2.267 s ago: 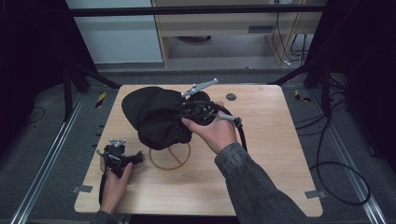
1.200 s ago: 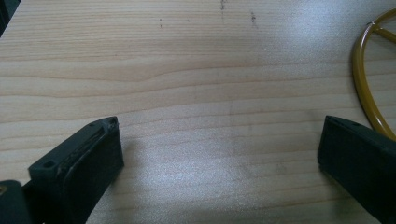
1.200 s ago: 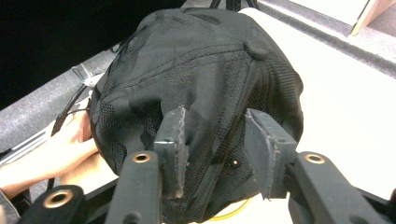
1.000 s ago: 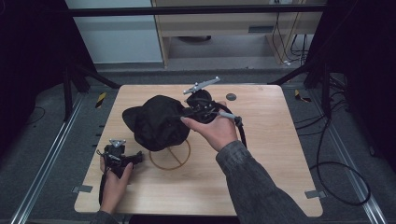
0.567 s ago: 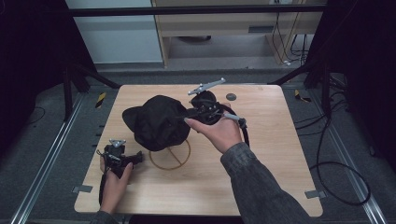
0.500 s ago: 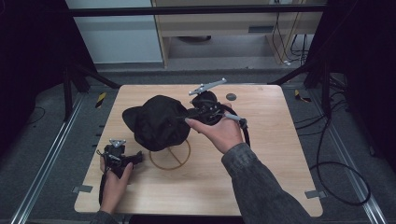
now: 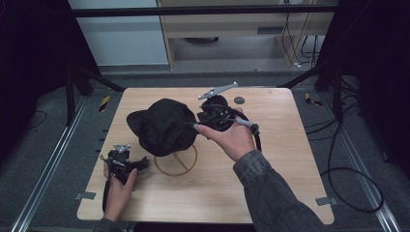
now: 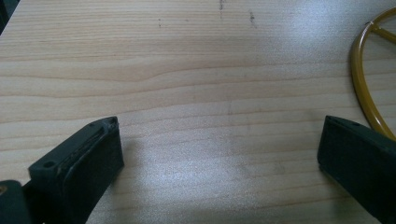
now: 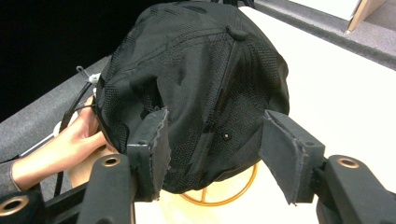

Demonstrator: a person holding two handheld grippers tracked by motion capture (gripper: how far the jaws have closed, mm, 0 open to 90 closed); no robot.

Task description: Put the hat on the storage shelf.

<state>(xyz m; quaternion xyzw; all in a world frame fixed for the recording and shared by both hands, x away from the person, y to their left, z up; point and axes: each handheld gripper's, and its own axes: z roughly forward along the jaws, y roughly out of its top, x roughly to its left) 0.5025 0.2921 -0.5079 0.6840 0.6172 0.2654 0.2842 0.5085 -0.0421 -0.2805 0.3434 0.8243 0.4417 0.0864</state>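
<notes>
Centrally, a black mesh-fabric cap with a top button (image 7: 163,125) sits on the light wooden table (image 7: 285,159), perched over a yellow wire ring stand (image 7: 176,162) whose near arc pokes out beneath it. Table's right half and near edge lie bare, with open room for moving; a small dark round disc (image 7: 239,100) lies near the far edge, well apart from the cap. Right gripper (image 7: 193,124), held in the right hand (image 7: 232,137), reaches the cap's right side; its grey plate juts up toward the far edge. Right gripper view adds detail: jaws spread either side of the cap's rear, frayed pads close to the cloth, contact hard to tell; stitched panels and an eyelet are visible. Left gripper (image 7: 143,163) rests near the front-left corner in the left hand (image 7: 117,186). Left gripper view shows its jaws wide apart over bare woodgrain, the ring's yellow rim at right.
</notes>
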